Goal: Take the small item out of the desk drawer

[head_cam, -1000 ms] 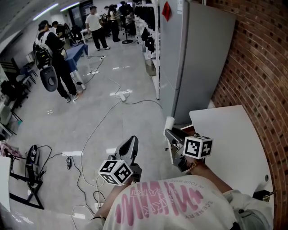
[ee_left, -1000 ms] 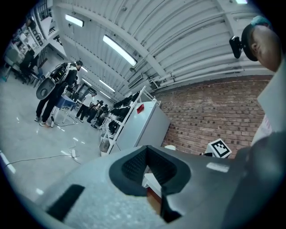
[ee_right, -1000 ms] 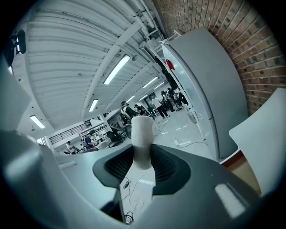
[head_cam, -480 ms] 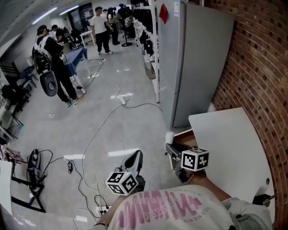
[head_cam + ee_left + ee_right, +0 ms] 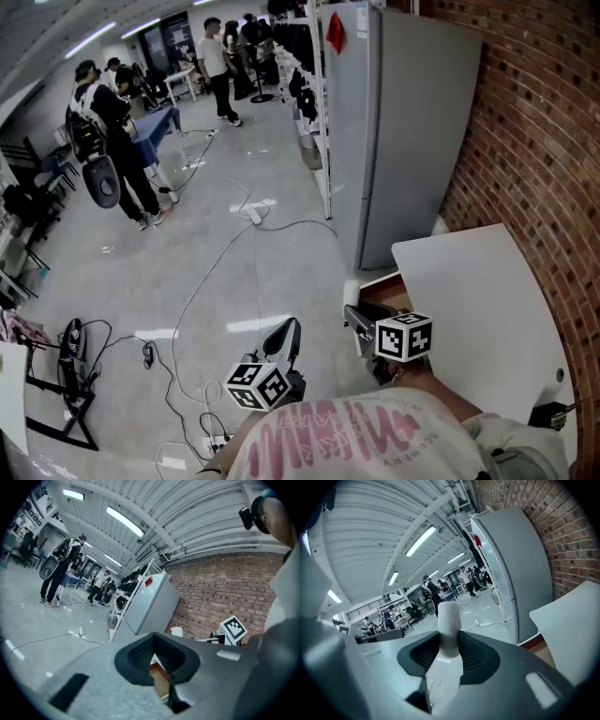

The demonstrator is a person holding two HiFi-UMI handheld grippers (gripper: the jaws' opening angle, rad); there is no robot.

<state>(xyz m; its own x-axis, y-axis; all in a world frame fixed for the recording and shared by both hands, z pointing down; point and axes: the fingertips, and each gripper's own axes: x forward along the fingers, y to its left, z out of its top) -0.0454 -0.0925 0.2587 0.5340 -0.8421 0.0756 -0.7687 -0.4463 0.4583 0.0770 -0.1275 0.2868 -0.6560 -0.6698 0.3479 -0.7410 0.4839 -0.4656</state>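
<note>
My right gripper (image 5: pixel 353 315) is shut on a small white bottle (image 5: pixel 352 288), whose narrow top sticks out past the jaws. In the right gripper view the bottle (image 5: pixel 449 634) stands upright between the dark pads (image 5: pixel 423 654) of the gripper (image 5: pixel 449 657). It hangs just left of the open drawer (image 5: pixel 386 289), whose brown inside shows under the white desk (image 5: pixel 473 300). My left gripper (image 5: pixel 285 332) hovers over the floor to the left of the drawer, jaws together with nothing in them. Through its narrow slit in the left gripper view (image 5: pixel 158 662) a bit of the drawer (image 5: pixel 160 679) shows.
A tall grey cabinet (image 5: pixel 403 122) stands behind the desk, against a brick wall (image 5: pixel 544 169). Cables (image 5: pixel 216 262) trail over the floor at left. Several people (image 5: pixel 112 131) stand far off in the hall. A dark clamp-like thing (image 5: pixel 548 412) sits at the desk's near right corner.
Both grippers have drawn back toward me. The right one has carried the white bottle a little away from the drawer front.
</note>
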